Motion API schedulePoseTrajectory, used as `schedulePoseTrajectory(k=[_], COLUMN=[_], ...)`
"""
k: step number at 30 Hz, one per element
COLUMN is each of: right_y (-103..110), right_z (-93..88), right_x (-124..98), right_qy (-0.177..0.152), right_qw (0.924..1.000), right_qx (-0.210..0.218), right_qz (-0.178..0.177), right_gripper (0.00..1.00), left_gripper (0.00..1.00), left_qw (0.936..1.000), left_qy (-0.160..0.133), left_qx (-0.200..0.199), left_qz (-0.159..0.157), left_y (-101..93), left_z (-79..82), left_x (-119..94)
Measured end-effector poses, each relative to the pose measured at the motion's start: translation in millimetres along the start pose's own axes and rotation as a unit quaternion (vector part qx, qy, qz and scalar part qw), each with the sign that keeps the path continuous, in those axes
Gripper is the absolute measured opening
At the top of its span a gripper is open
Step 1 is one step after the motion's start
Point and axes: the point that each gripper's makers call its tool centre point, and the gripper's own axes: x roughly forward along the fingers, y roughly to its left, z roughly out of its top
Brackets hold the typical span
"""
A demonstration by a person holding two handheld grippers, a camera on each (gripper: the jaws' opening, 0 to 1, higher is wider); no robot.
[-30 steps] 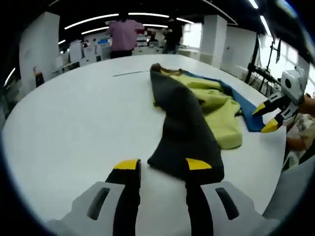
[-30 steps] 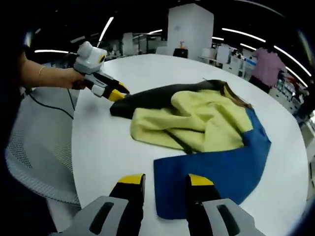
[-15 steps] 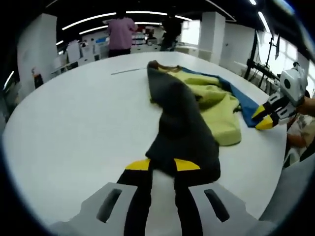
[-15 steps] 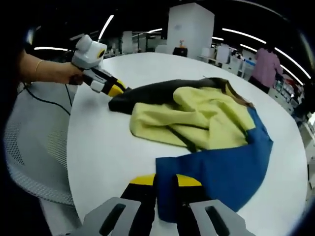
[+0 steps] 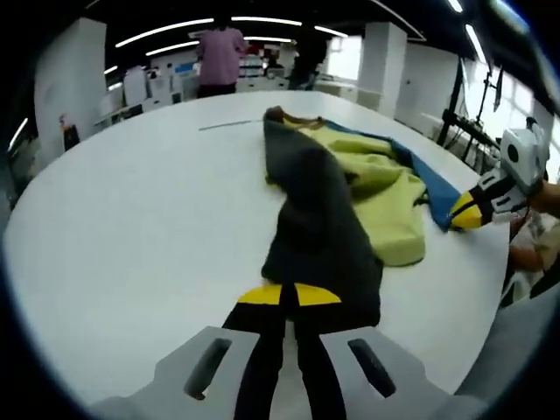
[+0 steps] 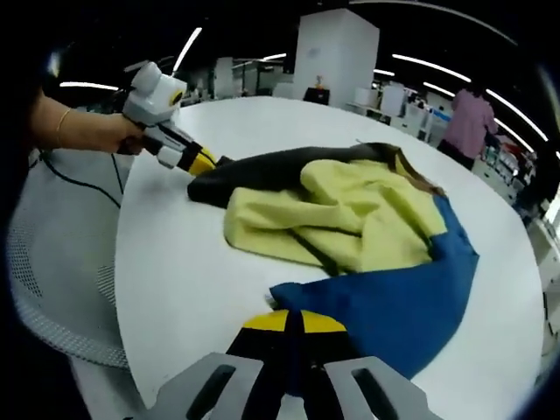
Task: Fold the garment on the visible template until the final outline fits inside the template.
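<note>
A crumpled garment lies on a round white table [image 5: 131, 219]: a dark grey sleeve [image 5: 319, 227], a yellow-green middle [image 5: 389, 197] and a blue sleeve [image 6: 411, 297]. My left gripper [image 5: 289, 296] is shut on the end of the grey sleeve; it also shows at the grey sleeve's tip as the left gripper [image 6: 199, 162], held by a hand. My right gripper [image 6: 293, 322] is shut on the near corner of the blue sleeve; the same right gripper [image 5: 464, 214] shows at the blue edge. A thin template line [image 5: 229, 126] is marked on the table beyond the garment.
The table edge [image 6: 122, 262] runs close to both grippers. A mesh chair [image 6: 52, 262] and a cable sit off the table. Persons [image 5: 219, 57] stand beyond the far side among desks and pillars [image 6: 337, 52].
Both grippers have gone from open to shut, the left on the grey sleeve end, the right on the blue sleeve corner. Each moved slightly forward onto the cloth.
</note>
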Motion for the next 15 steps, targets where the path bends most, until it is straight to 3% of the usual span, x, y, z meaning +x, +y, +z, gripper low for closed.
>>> schedulePoseTrajectory(k=[7, 11, 15], right_y=[-43.6, -66.5, -93.3], right_z=[27.9, 45.6, 50.0], right_x=[-31.7, -51.4, -66.5], right_qy=[-0.049, -0.085, -0.098], right_qw=[0.9958, 0.9918, 0.9861], right_qx=[0.063, 0.081, 0.119], right_qz=[-0.044, -0.05, -0.062], right_gripper=[0.0, 0.0, 0.0], left_gripper=[0.0, 0.0, 0.0], left_qw=[0.9992, 0.9985, 0.9976], left_qy=[-0.036, -0.045, -0.05], left_qx=[0.007, 0.01, 0.008], left_qz=[0.016, 0.027, 0.047], left_y=[12.8, 22.0, 39.2], left_z=[30.1, 43.8, 55.2], left_x=[-14.3, -20.8, -26.3])
